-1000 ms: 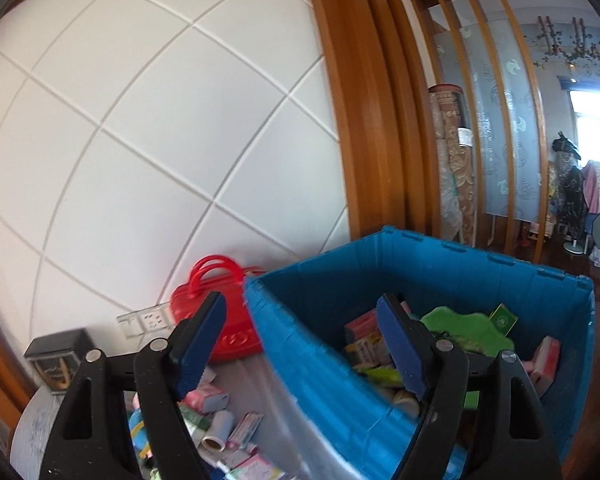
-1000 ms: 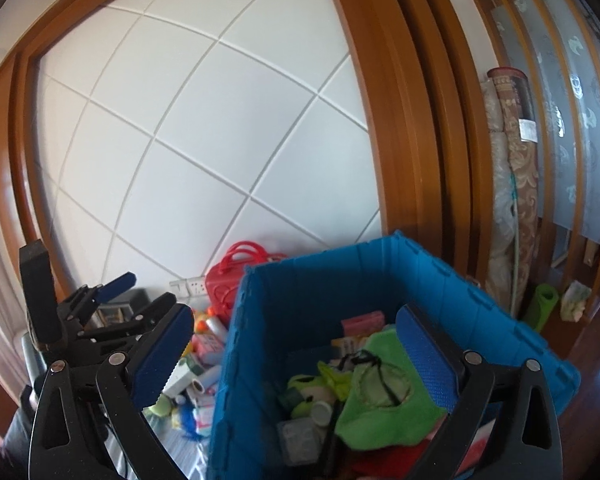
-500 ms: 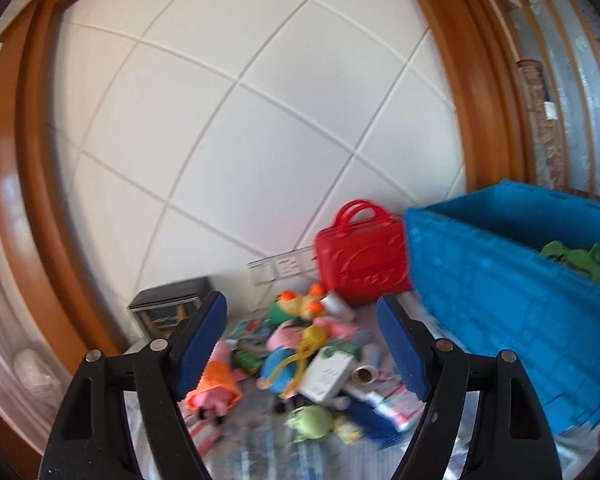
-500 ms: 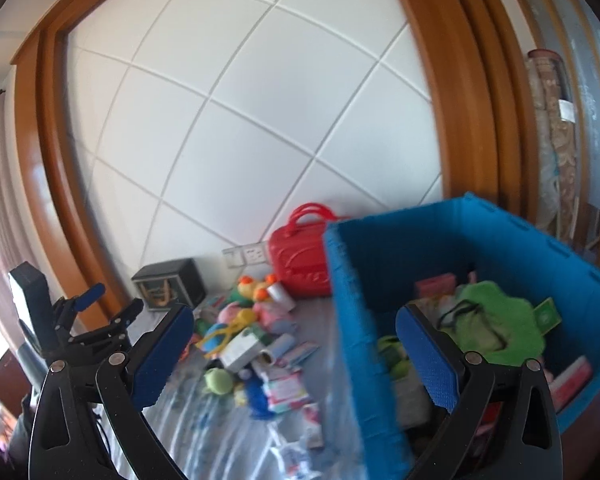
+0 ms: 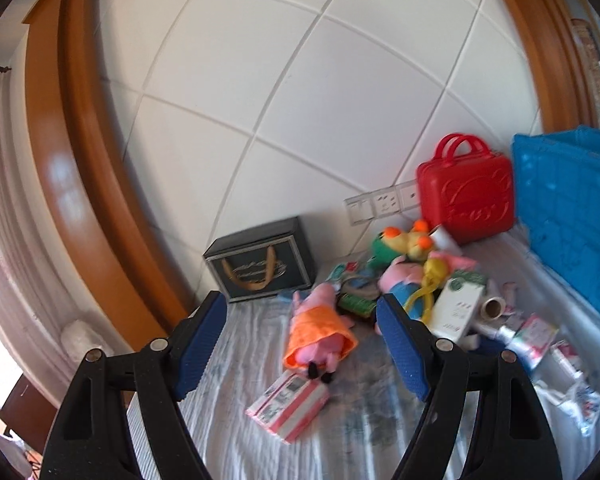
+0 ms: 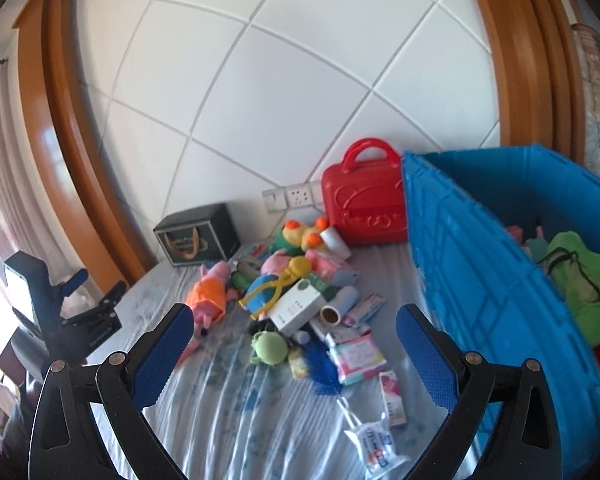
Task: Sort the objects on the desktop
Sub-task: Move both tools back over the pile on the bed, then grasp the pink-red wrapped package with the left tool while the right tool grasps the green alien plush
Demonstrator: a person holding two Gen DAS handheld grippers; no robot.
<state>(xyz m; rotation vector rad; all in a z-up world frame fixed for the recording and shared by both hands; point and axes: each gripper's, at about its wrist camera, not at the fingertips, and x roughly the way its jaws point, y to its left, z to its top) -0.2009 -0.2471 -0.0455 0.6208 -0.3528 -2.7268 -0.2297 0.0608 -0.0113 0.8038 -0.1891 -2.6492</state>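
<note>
A pile of small objects lies on the plastic-covered table (image 6: pixel 228 408). In it are a pink pig plush in an orange dress (image 5: pixel 320 332) (image 6: pixel 210 292), a white carton (image 5: pixel 458 308) (image 6: pixel 300 308), a green frog toy (image 6: pixel 270 346) and several packets. A pink striped box (image 5: pixel 288 404) lies nearest my left gripper (image 5: pixel 300 300), which is open and empty above the table, short of the pig. My right gripper (image 6: pixel 296 312) is open and empty too, facing the pile. A blue crate (image 6: pixel 480 264) (image 5: pixel 572 232) on the right holds a green plush (image 6: pixel 580 288).
A red toy case (image 5: pixel 466 196) (image 6: pixel 364 208) leans on the tiled wall beside the crate. A dark gift box (image 5: pixel 260 264) (image 6: pixel 198 236) stands at the back left. The left gripper (image 6: pixel 96 286) shows at the right wrist view's left edge. A wooden frame borders the wall.
Both views have swung left, from the blue crate to the pile on the table, and both grippers have come lower. Both stay open and empty.
</note>
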